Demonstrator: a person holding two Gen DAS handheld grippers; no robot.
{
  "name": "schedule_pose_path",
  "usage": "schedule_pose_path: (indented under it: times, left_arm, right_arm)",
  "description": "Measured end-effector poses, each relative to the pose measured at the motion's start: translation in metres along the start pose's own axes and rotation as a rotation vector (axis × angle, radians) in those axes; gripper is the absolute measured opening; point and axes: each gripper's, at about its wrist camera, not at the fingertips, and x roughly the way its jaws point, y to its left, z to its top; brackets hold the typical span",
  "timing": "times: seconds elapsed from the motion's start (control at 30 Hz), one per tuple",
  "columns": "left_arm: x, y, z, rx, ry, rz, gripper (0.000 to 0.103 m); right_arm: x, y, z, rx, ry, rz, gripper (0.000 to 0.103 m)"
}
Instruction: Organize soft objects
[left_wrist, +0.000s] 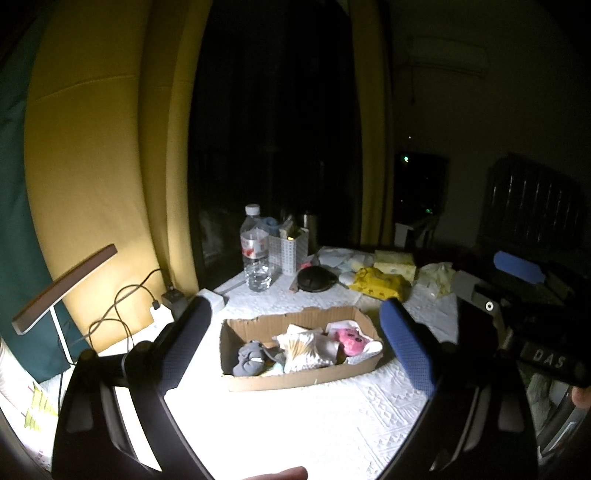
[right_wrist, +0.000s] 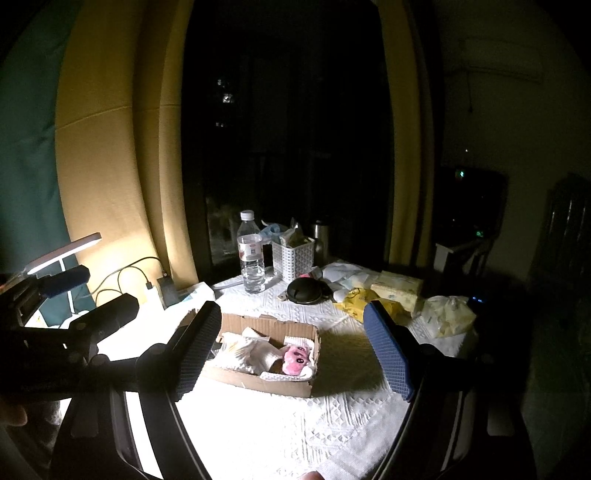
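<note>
A low cardboard box (left_wrist: 295, 378) sits on the white-clothed table; it also shows in the right wrist view (right_wrist: 258, 382). In it lie a grey plush (left_wrist: 249, 360), a white patterned soft pouch (left_wrist: 301, 349) and a pink plush (left_wrist: 349, 339), the pink one also in the right wrist view (right_wrist: 295, 358). My left gripper (left_wrist: 295, 347) is open and empty, held above and in front of the box. My right gripper (right_wrist: 291, 350) is open and empty, over the box's right side. The right gripper's body shows at the right of the left wrist view (left_wrist: 517, 295).
Behind the box stand a water bottle (left_wrist: 255, 247), a white lattice basket (left_wrist: 290, 251), a dark round case (left_wrist: 314, 278), yellow packets (left_wrist: 380, 282) and tissue packs (left_wrist: 395, 260). A desk lamp (left_wrist: 62, 288), chargers and cables (left_wrist: 122, 314) lie at the left. Yellow curtains hang behind.
</note>
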Motion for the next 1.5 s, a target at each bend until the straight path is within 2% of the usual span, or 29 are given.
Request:
schedule_pose_path:
  times: [1.5]
  left_arm:
    - [0.0021, 0.0002, -0.0005, 0.003, 0.002, 0.001, 0.094]
  right_arm:
    - [0.0100, 0.0035, -0.0037, -0.005, 0.016, 0.015, 0.082]
